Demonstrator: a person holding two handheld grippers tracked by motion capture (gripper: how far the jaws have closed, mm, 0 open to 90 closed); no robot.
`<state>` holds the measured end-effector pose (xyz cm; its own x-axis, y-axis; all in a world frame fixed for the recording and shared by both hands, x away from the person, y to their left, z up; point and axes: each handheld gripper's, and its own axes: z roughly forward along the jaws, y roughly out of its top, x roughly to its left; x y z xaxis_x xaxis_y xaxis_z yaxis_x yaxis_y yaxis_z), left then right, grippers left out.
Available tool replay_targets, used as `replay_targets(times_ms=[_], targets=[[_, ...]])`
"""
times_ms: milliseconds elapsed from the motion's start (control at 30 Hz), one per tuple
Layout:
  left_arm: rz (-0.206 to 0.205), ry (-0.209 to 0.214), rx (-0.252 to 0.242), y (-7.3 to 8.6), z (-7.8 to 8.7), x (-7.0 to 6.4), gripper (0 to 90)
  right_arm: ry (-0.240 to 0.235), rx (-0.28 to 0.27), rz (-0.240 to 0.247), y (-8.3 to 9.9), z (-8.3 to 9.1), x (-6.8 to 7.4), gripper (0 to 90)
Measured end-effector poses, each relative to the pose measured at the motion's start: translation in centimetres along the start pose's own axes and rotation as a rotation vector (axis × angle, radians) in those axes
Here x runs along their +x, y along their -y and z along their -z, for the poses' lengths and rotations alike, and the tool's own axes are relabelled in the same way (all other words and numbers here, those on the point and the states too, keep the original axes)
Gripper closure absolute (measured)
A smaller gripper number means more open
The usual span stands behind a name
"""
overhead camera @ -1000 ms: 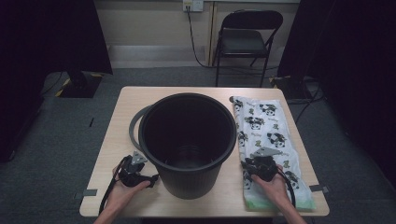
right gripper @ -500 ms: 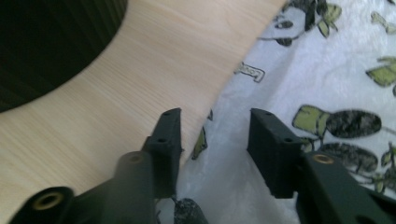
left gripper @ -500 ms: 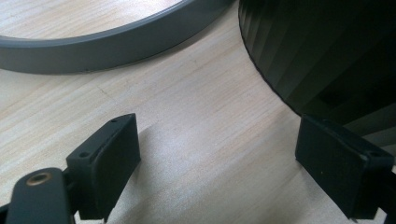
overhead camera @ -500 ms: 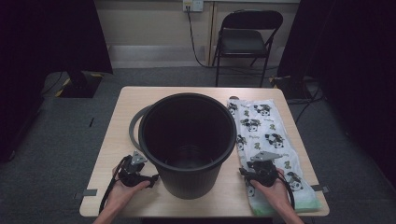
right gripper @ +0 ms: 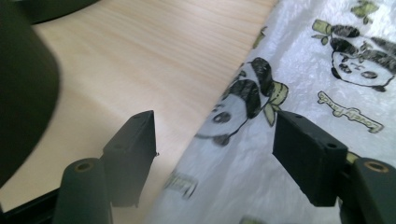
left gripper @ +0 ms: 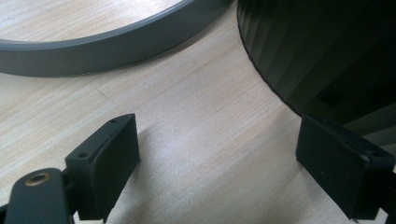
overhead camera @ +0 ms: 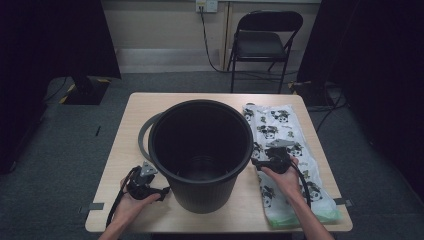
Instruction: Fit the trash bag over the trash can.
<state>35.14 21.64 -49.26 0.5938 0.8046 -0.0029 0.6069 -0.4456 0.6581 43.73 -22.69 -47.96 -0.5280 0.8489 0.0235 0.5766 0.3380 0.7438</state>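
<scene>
I am holding the left gripper [overhead camera: 150, 181] low over the wooden table [overhead camera: 127, 135], at the near left side of the black bucket [overhead camera: 201, 150]. In the left gripper view its jaws are standing spread wide, with bare tabletop between them; the right-hand jaw in that view is sitting just beside the ribbed bucket wall [left gripper: 327, 51], though I cannot tell whether it is touching. A grey ring [left gripper: 107, 44] is lying flat on the table beyond the jaws; in the high view it is curving around the far left side of the bucket.

I am holding the right gripper [overhead camera: 272, 159] just right of the bucket rim, above the left edge of the panda-print plastic bag [overhead camera: 287, 150]. In the right gripper view its jaws are also standing spread apart, straddling the bag's edge [right gripper: 243, 154]: one jaw is over bare wood, the other is over the printed plastic. Neither jaw is pinching anything. The bag is lying flat along the right side of the table, running from the far edge toward the near edge, close beside the bucket. The bucket is standing upright near the table's centre, its opening facing up and its inside dark.

A folding chair [overhead camera: 265, 42] is standing on the floor beyond the table.
</scene>
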Motion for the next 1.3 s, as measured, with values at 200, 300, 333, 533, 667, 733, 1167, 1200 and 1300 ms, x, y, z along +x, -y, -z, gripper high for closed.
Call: replay_targets(times_ms=[200,300,333,533,667,733,1167,1200,1300], targets=[[-0.005,-0.001,-0.002,0.0,0.0,0.0,12.6,0.038,0.013,0.001,-1.0,-2.6,-0.7,25.7],[-0.002,-0.003,-0.003,0.1,0.0,0.0,12.6,0.041,0.023,-0.011,-1.7,-3.4,-1.1,31.4],[-0.002,-0.003,-0.004,0.1,0.0,0.0,12.6,0.046,0.020,-0.016,-1.8,-3.6,-1.2,33.1],[0.001,-0.001,0.004,0.0,0.2,0.0,14.8,0.049,0.032,-0.015,-1.6,-3.7,-1.7,64.0],[0.020,0.013,0.014,-0.1,0.3,0.1,16.0,0.044,0.026,-0.024,-1.2,-3.2,-1.7,81.8],[0.033,0.024,0.016,-0.1,0.5,0.2,17.7,0.034,0.024,-0.032,-1.0,-3.0,-1.7,88.9],[0.084,0.039,-0.079,-0.6,1.6,0.4,23.3,-0.022,-0.034,-0.008,-1.2,-0.8,-0.2,90.0],[0.082,0.039,-0.084,-0.8,1.7,0.4,23.6,-0.032,-0.040,-0.006,-1.3,-0.6,0.0,90.0],[0.094,0.035,-0.116,-1.2,2.2,0.5,23.9,-0.056,-0.063,-0.007,-1.8,0.0,0.3,90.0]])
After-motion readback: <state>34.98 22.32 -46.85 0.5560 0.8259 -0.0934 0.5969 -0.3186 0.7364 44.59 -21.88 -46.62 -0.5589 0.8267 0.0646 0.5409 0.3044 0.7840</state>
